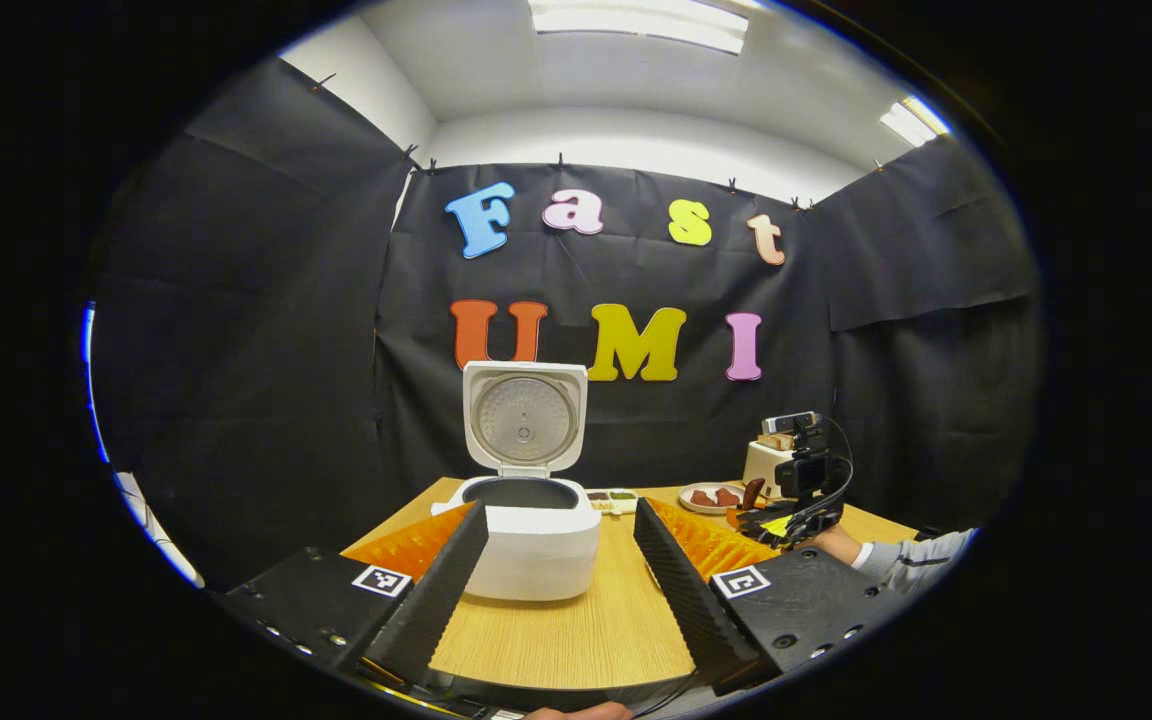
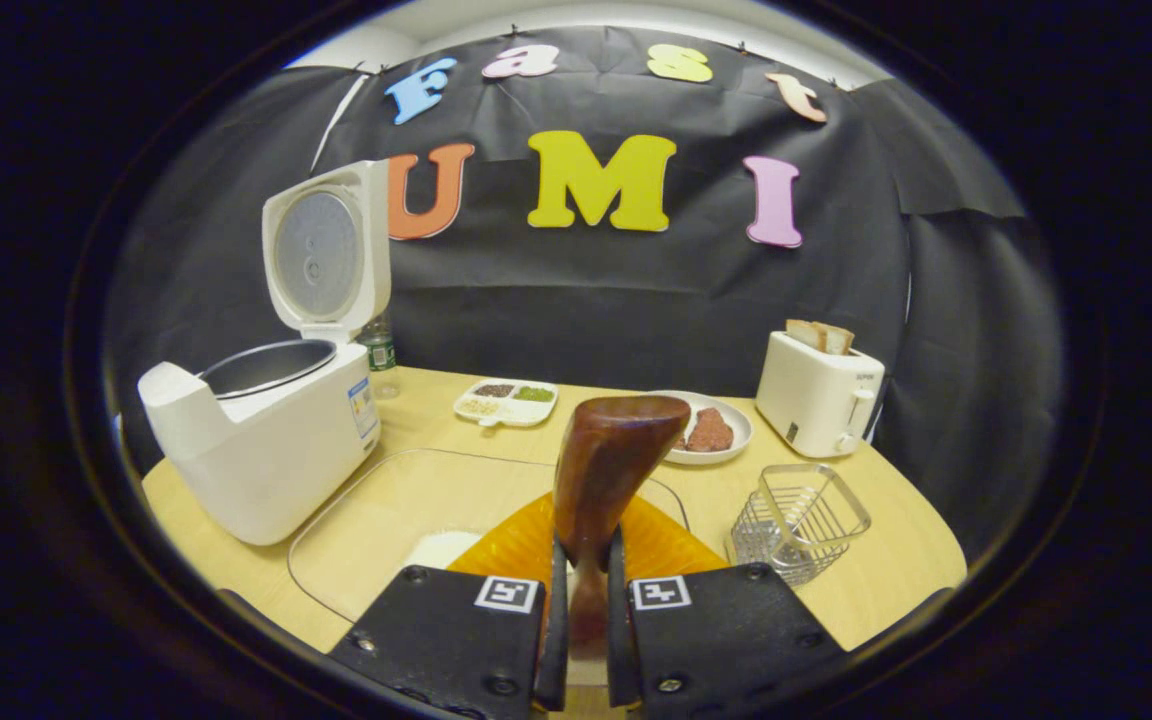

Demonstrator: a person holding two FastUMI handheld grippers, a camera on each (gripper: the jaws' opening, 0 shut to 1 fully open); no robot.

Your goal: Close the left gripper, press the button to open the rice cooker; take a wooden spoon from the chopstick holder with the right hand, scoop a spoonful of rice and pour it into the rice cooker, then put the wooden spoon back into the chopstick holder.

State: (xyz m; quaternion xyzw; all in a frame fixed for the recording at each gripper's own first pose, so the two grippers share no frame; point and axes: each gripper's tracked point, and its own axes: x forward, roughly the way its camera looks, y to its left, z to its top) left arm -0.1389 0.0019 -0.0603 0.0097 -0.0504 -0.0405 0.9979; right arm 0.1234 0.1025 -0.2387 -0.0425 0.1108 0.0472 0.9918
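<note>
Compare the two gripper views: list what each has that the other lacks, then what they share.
Left gripper view alone: the left gripper, open, and a sleeved arm by the right gripper. Right gripper view alone: the wire chopstick holder, a glass tray with rice, a bottle, and the wooden spoon clamped upright. Both: open rice cooker, toaster, plate, divided dish.

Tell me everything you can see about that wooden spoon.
The wooden spoon looks like dark, reddish-brown polished wood. The right gripper is shut on its narrow handle, both fingers pressing it, so the broad bowl end rises upright ahead of the camera, leaning slightly left. It hangs above a clear tray on the table, touching nothing but the fingers. Whether rice is in the bowl cannot be told.
</note>
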